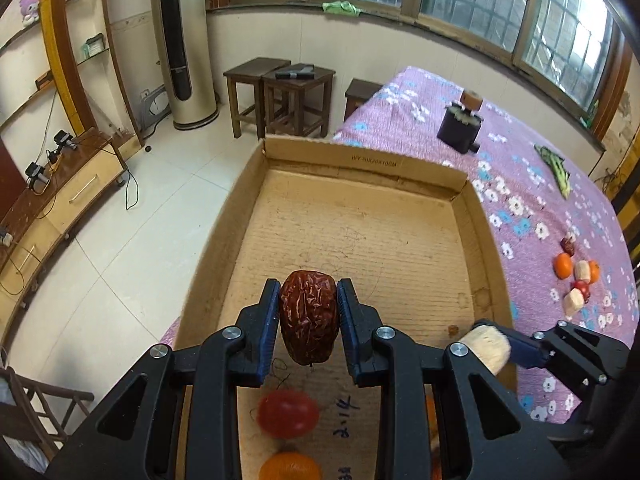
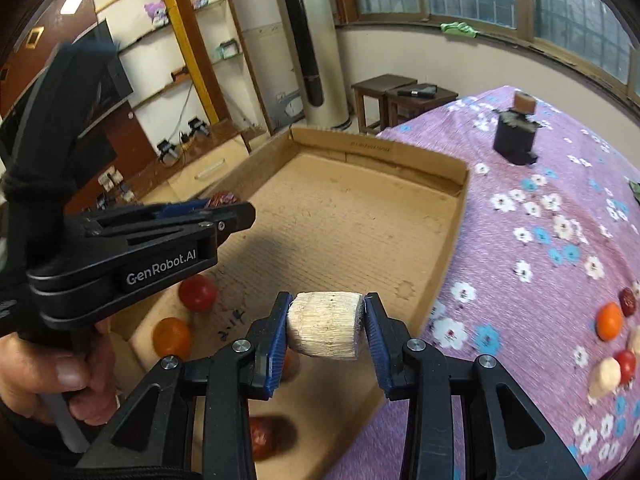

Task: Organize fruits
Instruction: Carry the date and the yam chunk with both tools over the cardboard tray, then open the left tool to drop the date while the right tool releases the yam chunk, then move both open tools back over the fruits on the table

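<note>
Left gripper (image 1: 308,312) had its jaws clamped on a wrinkled dried red date (image 1: 307,316), held upright between the blue pads above the cardboard box (image 1: 372,164). Right gripper (image 2: 325,326) had its jaws clamped on a pale cut sugarcane piece (image 2: 325,325), lying crosswise between the pads over the box's near right edge. In the box at 6 o'clock below the date: a red tomato (image 1: 288,414), then an orange (image 1: 290,466). At 3 o'clock on the purple floral bed (image 1: 532,208) lay loose fruit (image 1: 576,276), well apart from both grippers. A hand (image 2: 60,372) gripped the left gripper's handle.
</note>
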